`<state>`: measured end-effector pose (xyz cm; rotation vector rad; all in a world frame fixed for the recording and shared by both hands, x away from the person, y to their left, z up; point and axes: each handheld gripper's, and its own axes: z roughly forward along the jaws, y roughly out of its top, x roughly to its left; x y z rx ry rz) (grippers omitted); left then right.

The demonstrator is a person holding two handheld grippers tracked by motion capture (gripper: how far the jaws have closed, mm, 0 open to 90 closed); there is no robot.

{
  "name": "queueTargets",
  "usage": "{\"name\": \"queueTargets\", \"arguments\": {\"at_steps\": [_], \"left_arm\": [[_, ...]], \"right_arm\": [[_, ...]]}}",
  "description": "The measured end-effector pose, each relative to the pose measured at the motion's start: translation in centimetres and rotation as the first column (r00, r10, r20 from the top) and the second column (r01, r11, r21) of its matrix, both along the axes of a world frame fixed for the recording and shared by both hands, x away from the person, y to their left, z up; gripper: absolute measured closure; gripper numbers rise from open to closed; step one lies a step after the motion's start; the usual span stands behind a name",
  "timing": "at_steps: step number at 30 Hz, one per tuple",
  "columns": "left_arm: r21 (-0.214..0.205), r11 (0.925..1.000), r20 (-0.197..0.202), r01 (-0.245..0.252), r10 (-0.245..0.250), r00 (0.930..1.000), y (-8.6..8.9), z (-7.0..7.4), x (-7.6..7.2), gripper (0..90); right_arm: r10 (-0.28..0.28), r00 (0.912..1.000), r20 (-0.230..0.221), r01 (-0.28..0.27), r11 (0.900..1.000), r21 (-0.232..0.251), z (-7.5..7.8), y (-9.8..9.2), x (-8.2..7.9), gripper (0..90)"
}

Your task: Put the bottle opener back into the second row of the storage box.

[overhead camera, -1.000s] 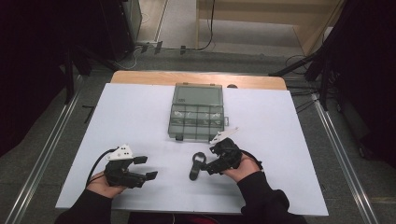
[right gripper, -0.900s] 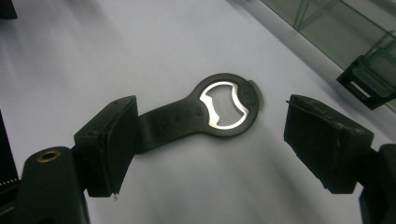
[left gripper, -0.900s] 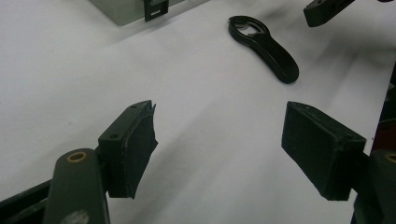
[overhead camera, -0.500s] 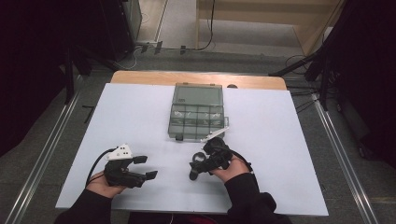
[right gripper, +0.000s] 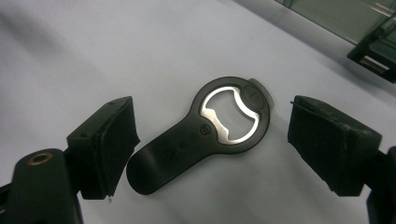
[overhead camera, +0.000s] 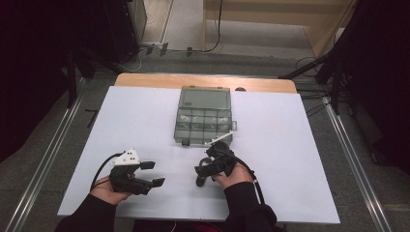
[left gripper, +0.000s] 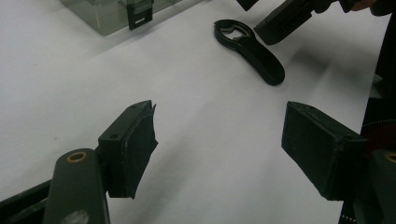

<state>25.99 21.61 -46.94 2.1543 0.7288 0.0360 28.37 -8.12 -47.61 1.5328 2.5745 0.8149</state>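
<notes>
A black bottle opener (right gripper: 187,140) with a metal mouth lies flat on the white table (overhead camera: 290,145). My right gripper (right gripper: 212,123) hangs over it. Its jaws have just been opening and stand wide on either side of the opener, with the pads clear of it. From above, the right gripper (overhead camera: 205,169) covers most of the opener (overhead camera: 199,181). My left gripper (overhead camera: 153,174) rests near the table's front left, open and holding nothing. In the left gripper view, its jaws (left gripper: 217,140) point across bare table toward the opener (left gripper: 250,44).
A clear plastic compartment box (overhead camera: 203,116) with a dark latch stands just beyond the opener, at the table's middle back. Its corner shows in the right gripper view (right gripper: 355,23). The table's wooden far edge (overhead camera: 145,79) lies behind the box.
My right gripper has moved left over the bottle opener, which earlier lay exposed beside it. The left gripper has stayed where it was.
</notes>
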Motion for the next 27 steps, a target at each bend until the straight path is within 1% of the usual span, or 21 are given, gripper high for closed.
{"name": "queueTargets", "arguments": {"at_steps": [4,8,11,12,15,17,20,25,27], "left_arm": [[0.005,1.0,0.002,0.002,-0.002,1.0,-0.2,0.0,0.1,25.7],[0.006,1.0,-0.001,0.001,-0.001,1.0,-0.3,0.0,0.1,25.7],[0.007,1.0,0.0,-0.003,0.003,1.0,-0.2,-0.1,0.0,25.7],[0.009,1.0,0.001,-0.003,0.003,1.0,-0.2,0.0,0.0,25.7],[0.007,1.0,0.001,-0.005,0.005,1.0,-0.1,0.0,-0.1,25.7],[0.006,1.0,0.001,-0.008,0.008,1.0,0.0,0.0,-0.2,25.7],[0.005,0.9999,0.0,-0.009,0.009,1.0,0.1,0.0,-0.2,25.7],[0.007,0.9999,0.002,-0.01,0.01,1.0,0.1,0.0,-0.2,25.7],[0.008,0.9999,0.002,-0.008,0.008,1.0,0.0,0.0,-0.2,25.7]], "right_arm": [[-0.025,0.9997,-0.007,0.025,0.9994,-0.026,-0.1,0.3,-0.1,15.9],[-0.046,0.9983,-0.035,0.044,0.998,-0.046,-0.4,0.4,0.0,14.5],[-0.063,0.9957,-0.068,0.06,0.9968,-0.053,-0.6,0.5,0.1,14.1],[-0.065,0.9953,-0.072,0.061,0.9965,-0.058,-0.6,0.5,0.1,14.0],[-0.078,0.9929,-0.09,0.073,0.9959,-0.053,-0.6,0.7,0.2,13.9],[-0.085,0.9919,-0.094,0.08,0.9948,-0.063,-0.7,0.9,0.3,13.9],[-0.103,0.988,-0.116,0.095,0.9931,-0.069,-0.7,1.2,0.3,14.0],[-0.123,0.9839,-0.13,0.111,0.9893,-0.095,-0.9,1.6,0.5,13.9],[-0.124,0.9836,-0.13,0.113,0.9894,-0.092,-0.9,1.6,0.5,13.7]]}}
